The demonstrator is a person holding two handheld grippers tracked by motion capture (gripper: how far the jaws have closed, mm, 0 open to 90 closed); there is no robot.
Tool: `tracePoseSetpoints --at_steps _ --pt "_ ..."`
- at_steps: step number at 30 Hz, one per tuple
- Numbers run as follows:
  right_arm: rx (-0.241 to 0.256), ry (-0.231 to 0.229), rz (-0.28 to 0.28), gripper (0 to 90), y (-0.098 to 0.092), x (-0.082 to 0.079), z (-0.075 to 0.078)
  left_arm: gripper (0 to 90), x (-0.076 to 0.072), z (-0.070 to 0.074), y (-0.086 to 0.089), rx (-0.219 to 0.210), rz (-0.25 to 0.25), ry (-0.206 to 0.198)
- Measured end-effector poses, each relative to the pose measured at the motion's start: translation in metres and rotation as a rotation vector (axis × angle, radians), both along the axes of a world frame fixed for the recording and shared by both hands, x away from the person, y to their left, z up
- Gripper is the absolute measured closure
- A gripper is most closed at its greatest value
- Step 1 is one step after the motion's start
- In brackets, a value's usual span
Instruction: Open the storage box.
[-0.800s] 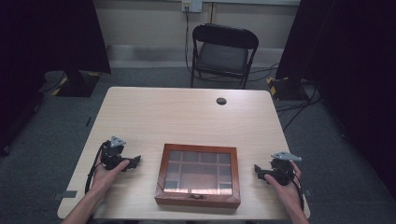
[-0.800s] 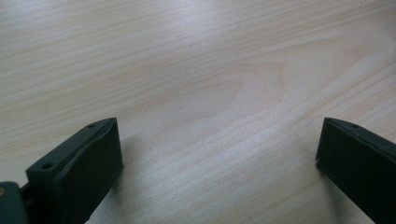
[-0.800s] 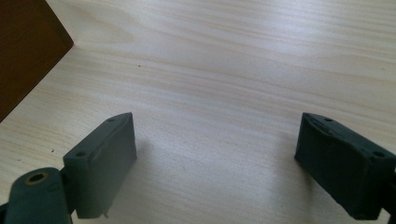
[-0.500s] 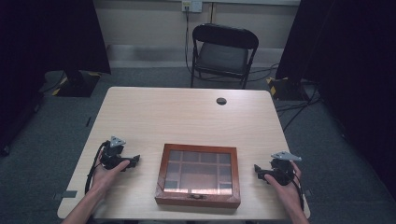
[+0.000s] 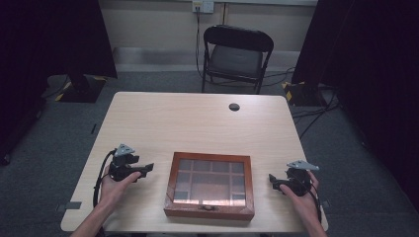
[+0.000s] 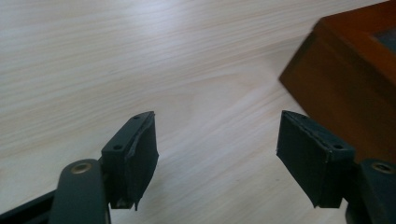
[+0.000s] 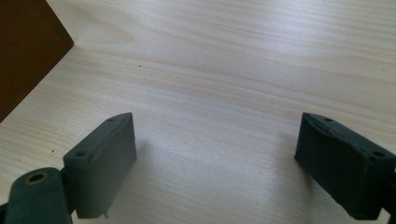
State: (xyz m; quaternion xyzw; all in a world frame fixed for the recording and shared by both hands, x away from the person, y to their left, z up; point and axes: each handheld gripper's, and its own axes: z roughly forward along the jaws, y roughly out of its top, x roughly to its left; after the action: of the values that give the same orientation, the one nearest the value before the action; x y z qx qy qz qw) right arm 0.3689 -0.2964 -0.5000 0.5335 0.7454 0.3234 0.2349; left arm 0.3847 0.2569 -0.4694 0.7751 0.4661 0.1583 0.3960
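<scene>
A brown wooden box (image 5: 210, 185) with a glass grid lid lies shut near the table's front edge, its small latch facing the person. My left gripper (image 5: 147, 168) rests on the table to the box's left, jaws wide open and pointing at the box. The box's side wall (image 6: 341, 88) stands close past the right jaw in the left gripper view. My right gripper (image 5: 272, 179) sits on the table to the box's right, also open and empty, aimed at the box. A corner of the box (image 7: 28, 51) shows at the upper left of the right gripper view.
The light wooden table (image 5: 197, 123) has a round black cable grommet (image 5: 234, 106) near its far edge. A black folding chair (image 5: 234, 57) stands behind the table. Dark curtains hang at both sides, and cables lie on the floor at the right.
</scene>
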Motion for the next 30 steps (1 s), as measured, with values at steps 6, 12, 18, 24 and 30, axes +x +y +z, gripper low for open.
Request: tracePoseSetpoints --at_steps 6,12,18,24,30 --pt "0.000 0.000 0.000 11.4 0.000 0.000 0.000 33.1 -0.005 0.007 -0.010 -0.010 -0.055 -0.010" --pt "0.000 0.000 0.000 11.4 0.000 0.000 0.000 35.1 -0.013 0.018 -0.025 -0.048 -0.152 -0.033" --pt "0.000 0.000 0.000 11.4 0.000 0.000 0.000 36.9 -0.016 0.026 -0.035 -0.064 -0.184 -0.023" --pt "0.000 0.000 0.000 11.4 0.000 0.000 0.000 38.9 -0.019 0.029 -0.049 -0.094 -0.259 -0.004" --pt "0.000 0.001 0.000 11.4 0.000 0.000 0.000 38.4 -0.018 0.033 -0.061 -0.096 -0.315 -0.004"
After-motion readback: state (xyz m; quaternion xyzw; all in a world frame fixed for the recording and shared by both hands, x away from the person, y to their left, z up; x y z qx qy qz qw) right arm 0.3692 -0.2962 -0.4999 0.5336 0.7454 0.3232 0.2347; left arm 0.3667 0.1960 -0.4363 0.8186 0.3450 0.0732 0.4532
